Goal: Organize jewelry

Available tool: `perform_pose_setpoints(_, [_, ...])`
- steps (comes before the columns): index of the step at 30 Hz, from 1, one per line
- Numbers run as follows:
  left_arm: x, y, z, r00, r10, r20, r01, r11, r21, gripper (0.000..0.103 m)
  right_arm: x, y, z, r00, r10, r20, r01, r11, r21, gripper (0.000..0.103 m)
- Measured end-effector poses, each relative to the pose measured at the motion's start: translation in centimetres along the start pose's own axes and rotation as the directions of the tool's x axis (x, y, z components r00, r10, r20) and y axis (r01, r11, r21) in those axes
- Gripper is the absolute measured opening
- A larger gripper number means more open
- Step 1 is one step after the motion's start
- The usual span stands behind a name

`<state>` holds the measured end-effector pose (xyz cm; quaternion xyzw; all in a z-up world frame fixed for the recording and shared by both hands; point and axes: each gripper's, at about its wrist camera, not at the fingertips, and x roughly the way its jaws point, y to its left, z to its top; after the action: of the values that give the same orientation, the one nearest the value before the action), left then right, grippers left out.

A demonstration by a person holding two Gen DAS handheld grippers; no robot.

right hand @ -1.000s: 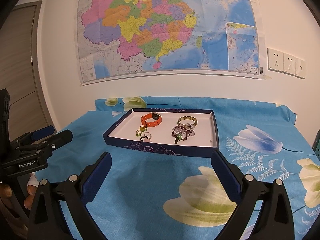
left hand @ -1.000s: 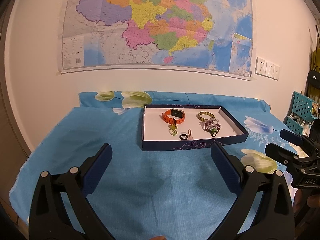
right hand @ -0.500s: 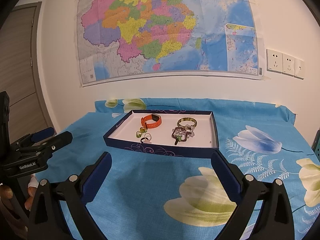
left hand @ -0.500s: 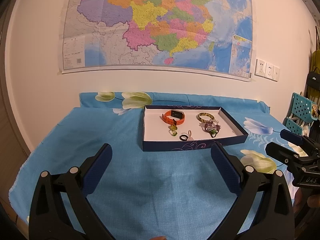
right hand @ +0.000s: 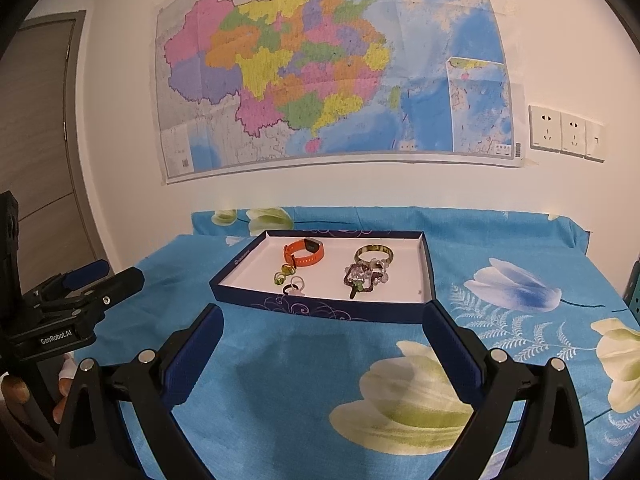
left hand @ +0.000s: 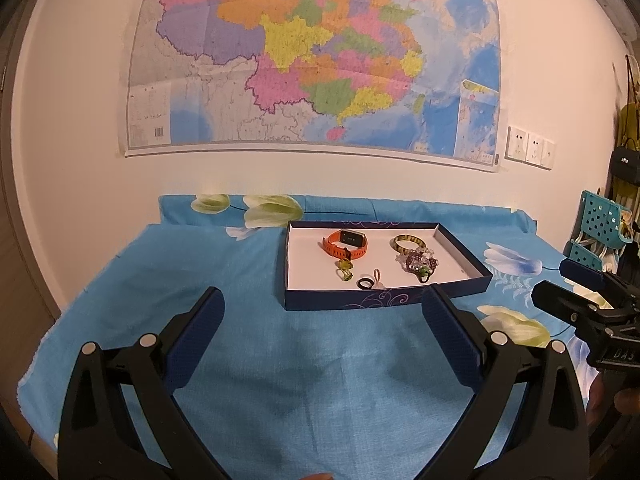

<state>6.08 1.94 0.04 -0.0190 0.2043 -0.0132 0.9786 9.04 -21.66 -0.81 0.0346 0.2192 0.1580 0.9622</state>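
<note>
**Both grippers spread wide, jewelry lying in the tray**

The left gripper [left hand: 322, 304] is spread wide, w/ nothing between its blue pads, and it hangs above the blue flowered cloth [left hand: 160, 280] in front of the tray [left hand: 384, 300]. The right gripper [right hand: 320, 312] is also spread wide and holds nothing; it is near the front wall of the tray.

All the jewelry is inside the tray, which is dark blue outside and white inside. The orange watch [right hand: 304, 253] lies at the back left. The green bangle [right hand: 374, 254] is at the back right, and just in front of it, touching it, is a heap of beads [right hand: 364, 276]. Near the front are two small green rings [right hand: 282, 274] and a black ring [right hand: 287, 289] beside a pale ring [right hand: 297, 281]; whether these two touch I cannot tell.

On the wall behind hangs a coloured map [right hand: 320, 80], w/ sockets [right hand: 564, 132] to its right.
</note>
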Motion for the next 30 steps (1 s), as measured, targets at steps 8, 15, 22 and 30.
perform_pose_setpoints(8, [-0.16, -0.01, -0.03, 1.0, 0.002, 0.007, -0.002, 1.0, 0.0, 0.097, -0.31, -0.02, 0.04, 1.0, 0.002, 0.013, -0.002, 1.0, -0.003, 0.096])
perform_pose_setpoints(15, [-0.29, 0.16, 0.25, 1.0, 0.01, 0.019, -0.01, 1.0, 0.002, 0.097, -0.53, -0.05, -0.01, 1.0, 0.002, 0.021, -0.002, 1.0, -0.001, 0.096])
perform_pose_setpoints(22, [-0.38, 0.23, 0.35, 1.0, 0.011, 0.024, -0.011, 1.0, 0.001, 0.097, -0.64, -0.02, 0.12, 1.0, 0.002, 0.022, -0.002, 1.0, -0.009, 0.096])
perform_pose_setpoints(30, [-0.54, 0.19, 0.38, 1.0, 0.013, 0.028, -0.013, 1.0, 0.001, 0.097, -0.68, 0.06, 0.2, 1.0, 0.002, 0.022, -0.002, 1.0, -0.01, 0.096])
